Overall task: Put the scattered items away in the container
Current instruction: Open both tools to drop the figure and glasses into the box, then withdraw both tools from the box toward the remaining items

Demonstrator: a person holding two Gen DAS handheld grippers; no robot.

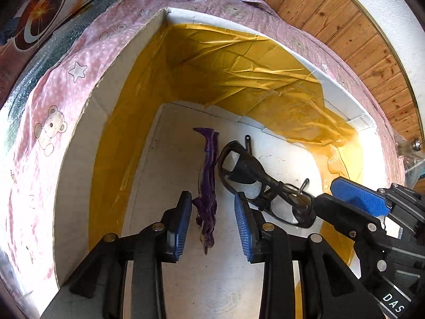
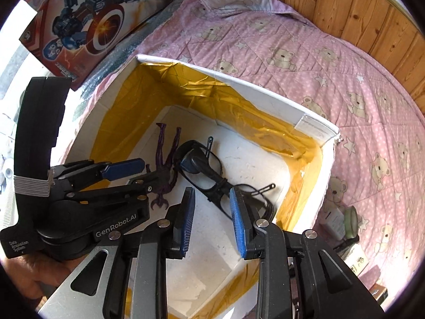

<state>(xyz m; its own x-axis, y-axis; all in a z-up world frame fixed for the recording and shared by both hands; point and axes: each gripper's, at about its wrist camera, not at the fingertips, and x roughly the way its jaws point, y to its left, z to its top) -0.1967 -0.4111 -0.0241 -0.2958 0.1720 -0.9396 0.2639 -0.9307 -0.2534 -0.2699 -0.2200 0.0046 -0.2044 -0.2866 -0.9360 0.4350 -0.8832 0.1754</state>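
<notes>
Container: a white box (image 2: 316, 126) lined along its inner walls with crinkled yellow-gold film (image 1: 239, 61); it sits on a bed under a pink quilt (image 2: 332, 61) printed with teddy bears and stars.

Left claw (image 1: 212, 220): jaws parted, blue pads facing each other, nothing between them – it hangs inside the box just over the lower end of the purple figure.

Right claw (image 2: 212, 218): jaws also parted and holding nothing; its right pad lies close against the glasses frame, but whether it touches cannot be told.

Purple figure (image 1: 208, 183): a small purple toy figure lying flat on the white box floor, legs towards the far wall, arms towards the claws.

Glasses (image 1: 247, 175): black-framed spectacles on the box floor just right of the figure, arms folded across the lenses.

Hairpins (image 2: 265, 188): two thin dark pins on the box floor – one beside the far rim of the glasses, one near their closer end.

Outside the box: a toy carton (image 2: 87, 24) with a robot and round shield picture lies past the far left corner; a small round green-rimmed object (image 2: 350, 222) rests on the quilt to the right.

Surround: wooden panelling (image 2: 372, 18) behind the bed.

Hand (image 2: 24, 276): a person's hand grips the left tool's handle, seen in the right wrist view.
</notes>
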